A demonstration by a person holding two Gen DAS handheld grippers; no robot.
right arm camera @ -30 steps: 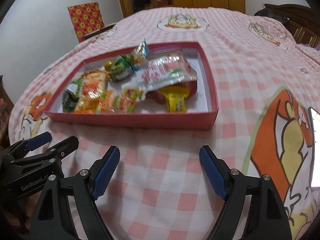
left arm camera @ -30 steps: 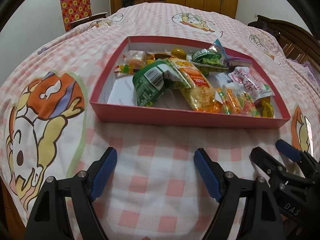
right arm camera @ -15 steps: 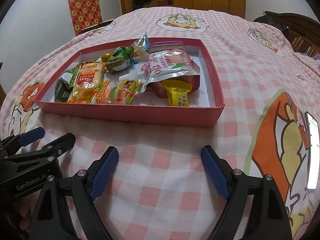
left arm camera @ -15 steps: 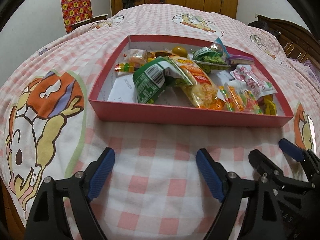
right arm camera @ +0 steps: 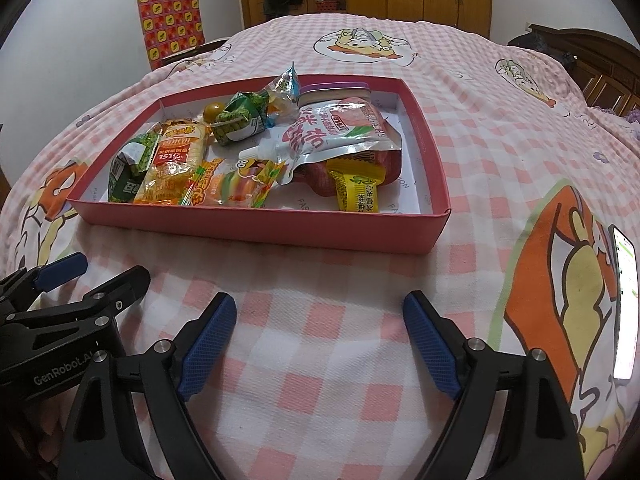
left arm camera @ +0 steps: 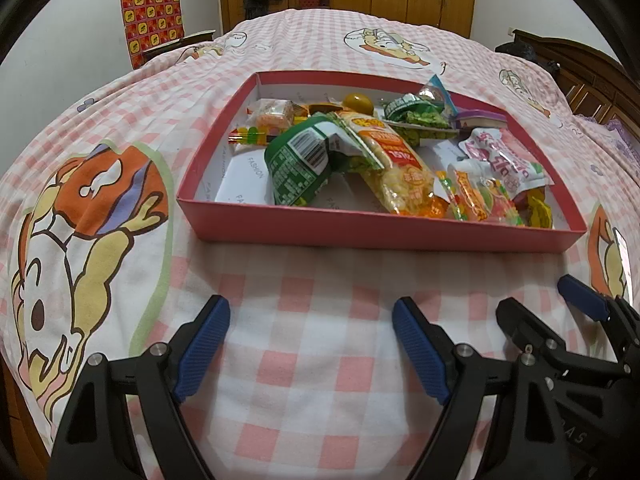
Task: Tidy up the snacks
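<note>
Pink checked bedspread (left arm camera: pixel 304 360) fills the left wrist view: the left gripper (left arm camera: pixel 310 344) hangs wide open and empty before the red box (left arm camera: pixel 360 228), snacks (left arm camera: pixel 392 168) heaped inside. Right wrist view: the right gripper (right arm camera: pixel 318 340) gapes empty too. All packets are boxed already (tidied, or awaiting sorting? I cannot judge).

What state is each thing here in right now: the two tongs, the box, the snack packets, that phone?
Left tongs: open, empty, over the bedspread.
Right tongs: open, empty, short of the box.
Red box: lidless, flat on the bed, holding snacks.
Green packet: crumpled, lying in the box.
Pink spouted pouch: lying flat over other packets.
Phone: screen lit, on the bedspread.
</note>
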